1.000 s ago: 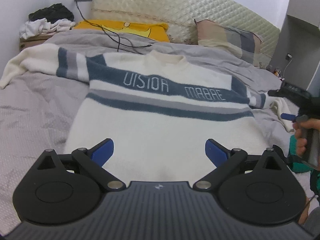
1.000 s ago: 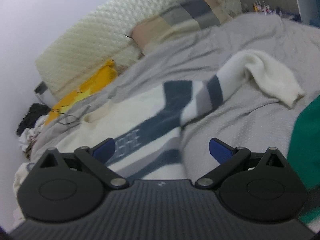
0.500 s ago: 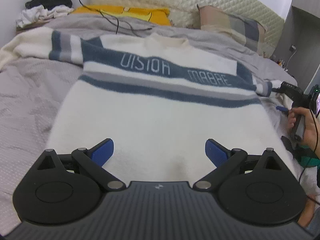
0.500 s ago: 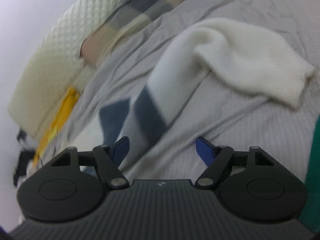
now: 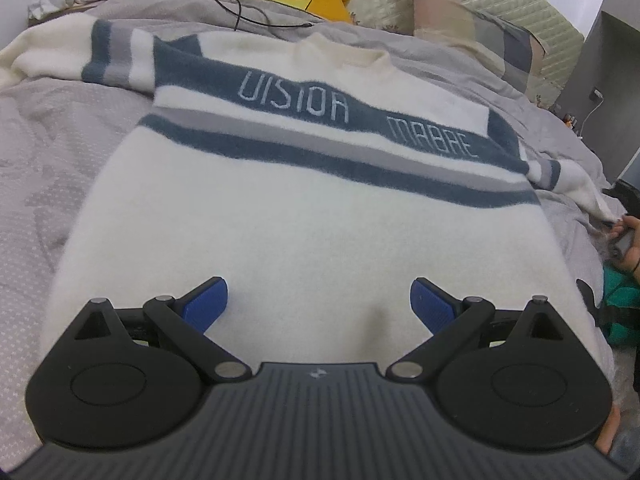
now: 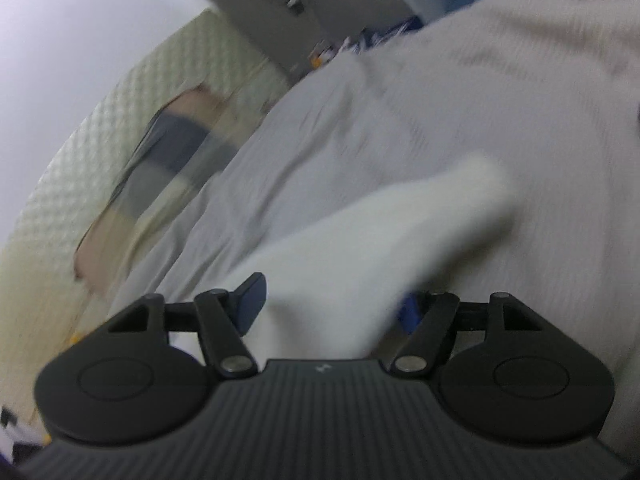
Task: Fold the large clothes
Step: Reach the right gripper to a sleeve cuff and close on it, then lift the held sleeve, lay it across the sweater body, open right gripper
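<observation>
Across the grey quilted bed (image 5: pixel 48 152) a large cream knitted sweater (image 5: pixel 304 220) with blue and grey chest stripes lies flat, face up, its collar toward the padded headboard (image 5: pixel 500 4) and its hem toward the left gripper (image 5: pixel 320 304). That gripper hovers over the lower body of the sweater with its blue-padded jaws wide apart and nothing between them. The sweater's long axis runs straight away from it, while both sleeves stretch out sideways. The right sleeve (image 6: pixel 384 248), plain cream at its cuff end, trails off toward the bed's right edge, and this is the part the next fold seems to turn on. The right gripper (image 6: pixel 332 308) is much the nearer one: in its blurred view the sleeve runs between its jaws and away up to the right. These jaws have just been closing around it, though whether the pads (image 6: pixel 250 300) already press on the knit I cannot tell
</observation>
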Available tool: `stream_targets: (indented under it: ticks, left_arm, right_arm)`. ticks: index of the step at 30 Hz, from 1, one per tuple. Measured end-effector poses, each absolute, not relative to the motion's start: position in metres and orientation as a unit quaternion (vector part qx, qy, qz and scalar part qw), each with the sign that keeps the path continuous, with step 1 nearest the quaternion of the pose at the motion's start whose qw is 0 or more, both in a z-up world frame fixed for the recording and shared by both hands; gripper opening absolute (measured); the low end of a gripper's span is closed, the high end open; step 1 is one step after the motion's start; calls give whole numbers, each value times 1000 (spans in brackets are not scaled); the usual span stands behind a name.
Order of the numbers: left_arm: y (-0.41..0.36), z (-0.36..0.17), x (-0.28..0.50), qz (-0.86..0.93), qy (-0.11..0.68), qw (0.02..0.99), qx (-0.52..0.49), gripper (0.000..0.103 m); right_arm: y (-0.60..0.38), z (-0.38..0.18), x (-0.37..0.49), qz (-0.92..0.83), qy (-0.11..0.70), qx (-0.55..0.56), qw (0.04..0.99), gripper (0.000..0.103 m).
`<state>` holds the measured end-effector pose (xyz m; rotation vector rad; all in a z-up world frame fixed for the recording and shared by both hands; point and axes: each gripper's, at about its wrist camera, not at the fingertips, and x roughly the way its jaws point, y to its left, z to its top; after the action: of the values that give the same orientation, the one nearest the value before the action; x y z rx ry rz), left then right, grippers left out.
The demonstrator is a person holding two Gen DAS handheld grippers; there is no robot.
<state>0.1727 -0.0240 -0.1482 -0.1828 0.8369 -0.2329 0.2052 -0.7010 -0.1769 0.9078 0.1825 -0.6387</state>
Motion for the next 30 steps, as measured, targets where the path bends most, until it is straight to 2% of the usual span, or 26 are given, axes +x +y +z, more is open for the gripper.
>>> stream_targets:
  ticks: [4, 8, 16, 17, 19, 20, 21, 23, 30]
  left_arm:
    - [-28, -150, 178, -113, 407, 902, -84, 100]
    - [-28, -151, 177, -113, 406, 903, -80, 100]
    - [-26, -153, 177, -107, 404, 905, -85, 100]
    - [-27, -154, 179, -105, 403, 905, -83, 100]
    - [-29, -157, 184, -99, 405, 905, -82, 101]
    - [-30, -158, 187, -94, 405, 906, -84, 101]
    - [-31, -158, 189, -89, 402, 907, -86, 101]
    - [-31, -159, 191, -82, 397, 911, -81, 101]
    - [-41, -167, 195, -73, 409, 908, -41, 103]
  right_arm:
    - [-728, -182, 191, -281, 79, 467, 834, 70]
    - [-724, -199, 204, -269, 128, 480, 825, 69]
    - [-721, -207, 239, -235, 105, 493, 831, 69]
    - [-722, -210, 242, -239, 105, 490, 832, 66]
    - [-729, -214, 255, -259, 112, 481, 830, 47]
    - [-730, -213, 258, -272, 114, 475, 829, 31]
    - [-734, -212, 258, -279, 112, 472, 829, 19]
    - [-737, -205, 259, -292, 108, 449, 838, 11]
    - [-754, -169, 247, -332, 100, 358, 867, 9]
